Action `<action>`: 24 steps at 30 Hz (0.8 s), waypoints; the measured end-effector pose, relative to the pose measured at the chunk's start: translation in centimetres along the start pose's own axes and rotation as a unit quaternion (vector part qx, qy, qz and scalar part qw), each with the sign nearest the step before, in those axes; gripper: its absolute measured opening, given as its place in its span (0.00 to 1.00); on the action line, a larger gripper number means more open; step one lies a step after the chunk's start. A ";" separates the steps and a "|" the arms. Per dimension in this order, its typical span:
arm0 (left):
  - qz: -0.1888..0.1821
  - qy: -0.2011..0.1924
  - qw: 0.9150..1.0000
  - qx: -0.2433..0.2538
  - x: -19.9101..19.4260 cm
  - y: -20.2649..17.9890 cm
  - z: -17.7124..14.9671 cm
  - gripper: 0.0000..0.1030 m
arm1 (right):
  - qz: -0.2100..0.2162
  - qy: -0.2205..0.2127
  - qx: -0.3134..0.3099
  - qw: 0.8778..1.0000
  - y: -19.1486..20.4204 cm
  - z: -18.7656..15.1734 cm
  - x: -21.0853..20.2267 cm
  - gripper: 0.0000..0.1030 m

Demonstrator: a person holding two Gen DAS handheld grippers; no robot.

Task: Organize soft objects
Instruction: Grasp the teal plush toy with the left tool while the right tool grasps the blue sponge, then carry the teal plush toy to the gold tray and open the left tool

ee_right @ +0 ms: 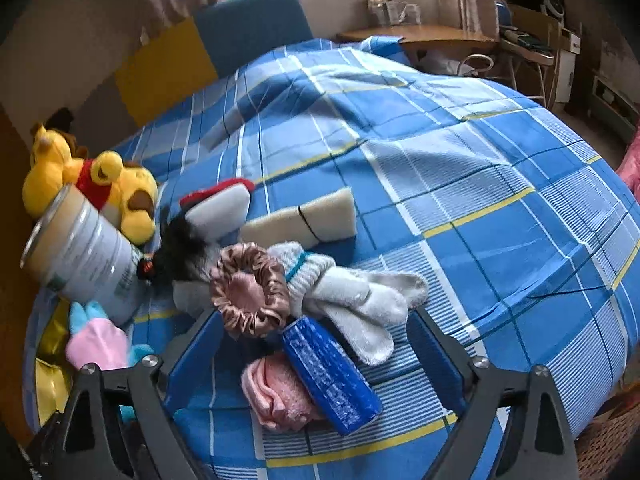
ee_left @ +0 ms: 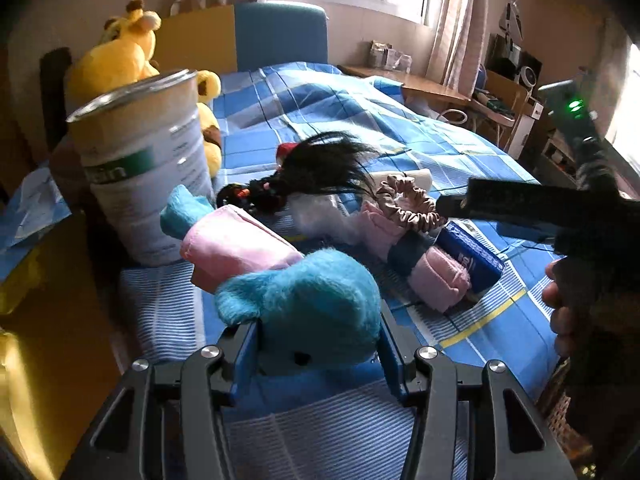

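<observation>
My left gripper (ee_left: 316, 340) is shut on a blue and pink plush toy (ee_left: 304, 300), its fingers pressing the fluffy blue part on both sides. The toy also shows in the right wrist view (ee_right: 98, 340). My right gripper (ee_right: 316, 352) is open over a pile on the bed: a blue pack (ee_right: 330, 376), a pink cloth (ee_right: 276, 396), a brown satin scrunchie (ee_right: 250, 290) and white socks (ee_right: 352, 292). In the left wrist view the right gripper (ee_left: 452, 204) hangs above the scrunchie (ee_left: 412, 208).
A tall tin can (ee_left: 148, 160) stands left of the plush toy. Yellow plush bears (ee_right: 92, 188) lie behind it. A black hairpiece (ee_left: 312, 168) and a foam block (ee_right: 300, 220) lie on the blue checked bedspread (ee_right: 460, 200). A desk (ee_right: 420, 34) stands beyond the bed.
</observation>
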State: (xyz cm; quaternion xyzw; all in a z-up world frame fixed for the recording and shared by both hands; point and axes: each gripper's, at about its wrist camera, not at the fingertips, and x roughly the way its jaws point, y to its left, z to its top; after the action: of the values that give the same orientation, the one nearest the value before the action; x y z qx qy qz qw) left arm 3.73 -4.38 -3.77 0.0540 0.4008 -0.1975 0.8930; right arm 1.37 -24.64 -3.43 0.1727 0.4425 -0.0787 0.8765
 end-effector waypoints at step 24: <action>0.040 -0.059 0.990 -0.118 -7.7 10.2 -1.3 0.52 | 0.051 0.091 0.067 0.992 -1.9 -0.7 2.9 0.34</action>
State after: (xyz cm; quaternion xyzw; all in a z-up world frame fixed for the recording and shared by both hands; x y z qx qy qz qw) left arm 2.26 7.70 0.42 -0.0474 0.3650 -0.1156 0.9226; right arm 2.05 -26.16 -6.58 0.2596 0.5046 -0.0471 0.8221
